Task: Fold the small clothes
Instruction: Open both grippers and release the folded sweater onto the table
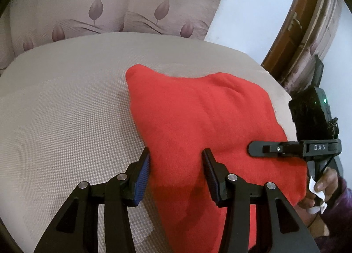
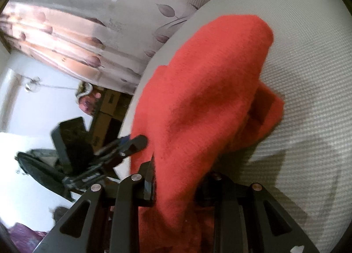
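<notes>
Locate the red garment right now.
The red garment lies on the beige textured cushion, right of centre in the left wrist view; the right gripper is shut on its near edge, lifting a fold.

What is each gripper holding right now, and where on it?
Right gripper is shut on the red cloth, gripping a bunched fold near its edge. Left gripper stands open over the cloth's near edge, holding nothing.

Lighting: soft, even daylight; curtain (image 2: 66,30) glowing pink, backlit, partly blowing out in the right wrist view. Shadows: hand-held gripper (image 1: 176,165) casting a dark patch on the red cloth (image 1: 198,110). Sharpness: left view staying crisp; right view smearing with blur. Edges: fisheye bending, black vignette closing the corners.
</notes>
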Available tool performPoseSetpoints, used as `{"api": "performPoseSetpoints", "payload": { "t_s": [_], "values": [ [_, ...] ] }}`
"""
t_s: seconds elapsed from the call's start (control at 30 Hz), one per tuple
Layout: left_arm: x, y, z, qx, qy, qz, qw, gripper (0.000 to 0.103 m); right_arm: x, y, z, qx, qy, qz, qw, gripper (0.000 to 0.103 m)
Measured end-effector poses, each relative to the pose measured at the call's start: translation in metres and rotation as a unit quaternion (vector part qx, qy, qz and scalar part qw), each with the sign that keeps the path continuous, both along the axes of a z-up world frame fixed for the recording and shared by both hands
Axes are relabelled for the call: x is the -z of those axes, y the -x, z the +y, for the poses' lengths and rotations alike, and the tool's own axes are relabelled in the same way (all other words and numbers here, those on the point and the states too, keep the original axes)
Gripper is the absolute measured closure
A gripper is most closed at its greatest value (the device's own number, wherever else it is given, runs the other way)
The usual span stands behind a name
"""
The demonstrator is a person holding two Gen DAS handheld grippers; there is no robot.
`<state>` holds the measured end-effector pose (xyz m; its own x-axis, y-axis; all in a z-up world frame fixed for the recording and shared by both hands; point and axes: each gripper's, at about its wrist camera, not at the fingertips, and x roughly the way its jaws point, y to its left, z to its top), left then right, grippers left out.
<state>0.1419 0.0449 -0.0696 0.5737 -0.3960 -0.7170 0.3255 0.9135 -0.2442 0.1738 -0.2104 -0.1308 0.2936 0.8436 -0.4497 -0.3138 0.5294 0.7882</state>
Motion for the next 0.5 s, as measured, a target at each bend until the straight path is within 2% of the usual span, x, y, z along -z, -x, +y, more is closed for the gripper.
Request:
{"api": "performPoseSetpoints", "payload": {
  "t_s": [0.17, 0.3, 0.43, 0.5],
  "values": [
    [0.004, 0.009, -0.007, -0.016, -0.023, -0.025, 0.9993, 0.055, -0.003, 0.004, 0.008, -0.001, 0.078, -0.042, 0.996, 0.068],
    [0.002, 0.018, -0.016, -0.037, -0.057, -0.059, 0.9959, 0.052, -0.013, 0.015, 0.006, 0.016, 0.112, -0.073, 0.991, 0.059],
    [-0.001, 0.028, -0.024, -0.057, -0.087, -0.09, 0.9905, 0.052, -0.038, 0.045, 0.002, 0.057, 0.175, -0.142, 0.973, 0.058],
    [-0.002, 0.032, -0.027, -0.065, -0.096, -0.1, 0.9882, 0.051, -0.046, 0.058, 0.0, 0.071, 0.189, -0.164, 0.966, 0.054]
  ]
}}
